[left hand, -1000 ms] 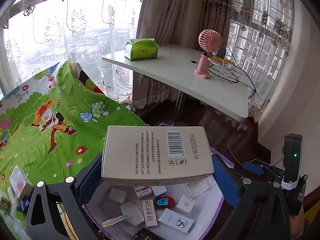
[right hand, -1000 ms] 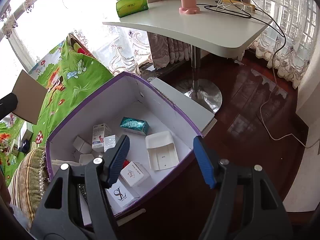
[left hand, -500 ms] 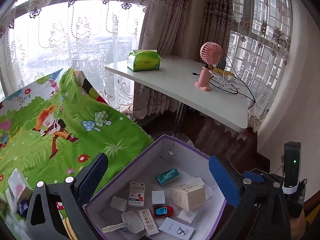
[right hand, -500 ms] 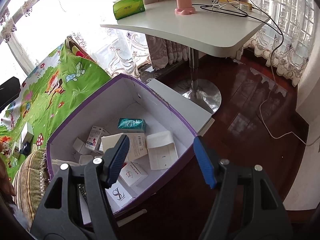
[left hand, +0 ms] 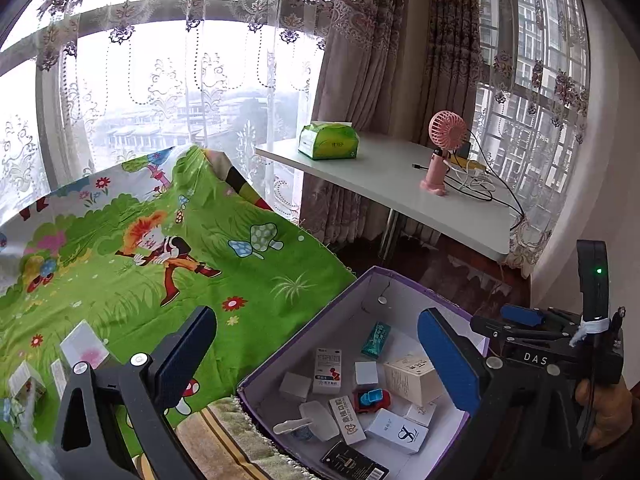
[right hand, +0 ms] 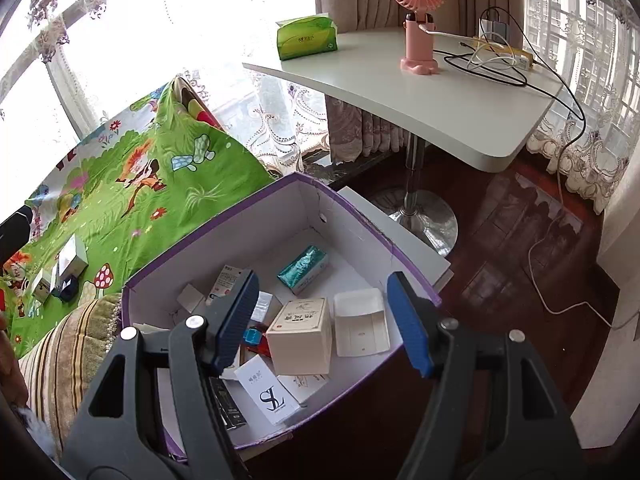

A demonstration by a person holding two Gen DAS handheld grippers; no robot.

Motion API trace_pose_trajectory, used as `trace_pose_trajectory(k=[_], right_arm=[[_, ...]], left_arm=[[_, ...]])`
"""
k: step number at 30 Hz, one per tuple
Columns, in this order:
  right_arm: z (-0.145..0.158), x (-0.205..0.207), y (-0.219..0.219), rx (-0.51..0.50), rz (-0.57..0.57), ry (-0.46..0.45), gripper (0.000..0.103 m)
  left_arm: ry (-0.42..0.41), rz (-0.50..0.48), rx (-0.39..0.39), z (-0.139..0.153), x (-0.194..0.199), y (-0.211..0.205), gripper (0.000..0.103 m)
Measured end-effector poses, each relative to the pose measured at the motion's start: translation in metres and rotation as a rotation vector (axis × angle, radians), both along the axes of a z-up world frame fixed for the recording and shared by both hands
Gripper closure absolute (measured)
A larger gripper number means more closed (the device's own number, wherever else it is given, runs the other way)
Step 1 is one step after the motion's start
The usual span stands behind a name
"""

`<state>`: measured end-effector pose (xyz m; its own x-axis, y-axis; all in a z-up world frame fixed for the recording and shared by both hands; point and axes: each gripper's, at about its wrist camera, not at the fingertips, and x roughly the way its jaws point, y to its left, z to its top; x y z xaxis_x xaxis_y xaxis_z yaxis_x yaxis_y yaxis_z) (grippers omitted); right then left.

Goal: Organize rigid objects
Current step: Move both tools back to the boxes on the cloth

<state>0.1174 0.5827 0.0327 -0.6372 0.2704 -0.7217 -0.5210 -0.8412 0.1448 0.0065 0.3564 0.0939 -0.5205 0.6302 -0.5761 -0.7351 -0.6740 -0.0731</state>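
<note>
Purple-edged cardboard box (right hand: 256,216), white inside, open-topped, on the floor beside a cartoon-printed green cloth (left hand: 132,248) and a striped cushion (right hand: 68,344). Behind it, a white pedestal table (right hand: 448,112) bearing one green tissue pack (right hand: 307,37), one pink desk fan (right hand: 418,20) and a tangle of cables (right hand: 492,60). Inside the box: one beige carton (right hand: 300,336) tipped on its side, one teal packet (right hand: 304,265), one white open tray (right hand: 360,328), one white "SL" box (right hand: 266,394), one red-and-blue toy car (left hand: 372,399), one white scoop (left hand: 308,422), plus several small white boxes, partly overlapped. A few more small boxes (right hand: 74,258) lying on the cloth. Left gripper (left hand: 316,360) released, nothing between its pads, above the box's near-left corner. Right gripper (right hand: 322,320) likewise spread and empty, over the beige carton without touching it.
</note>
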Motion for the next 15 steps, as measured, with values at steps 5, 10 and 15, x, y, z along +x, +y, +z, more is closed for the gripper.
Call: trace_pose_trajectory(k=[5, 10, 15], right_arm=[[0.006, -0.015, -0.031, 0.061, 0.068, 0.037, 0.029], [0.008, -0.032, -0.059, 0.050, 0.147, 0.035, 0.028], [0.010, -0.047, -0.087, 0.045, 0.219, 0.045, 0.028]], left_arm=[[-0.006, 0.078, 0.015, -0.002, -0.010, -0.034, 0.001], [-0.026, 0.141, 0.038, -0.006, -0.023, -0.072, 0.001], [-0.032, 0.246, 0.033, -0.007, -0.040, -0.110, 0.001]])
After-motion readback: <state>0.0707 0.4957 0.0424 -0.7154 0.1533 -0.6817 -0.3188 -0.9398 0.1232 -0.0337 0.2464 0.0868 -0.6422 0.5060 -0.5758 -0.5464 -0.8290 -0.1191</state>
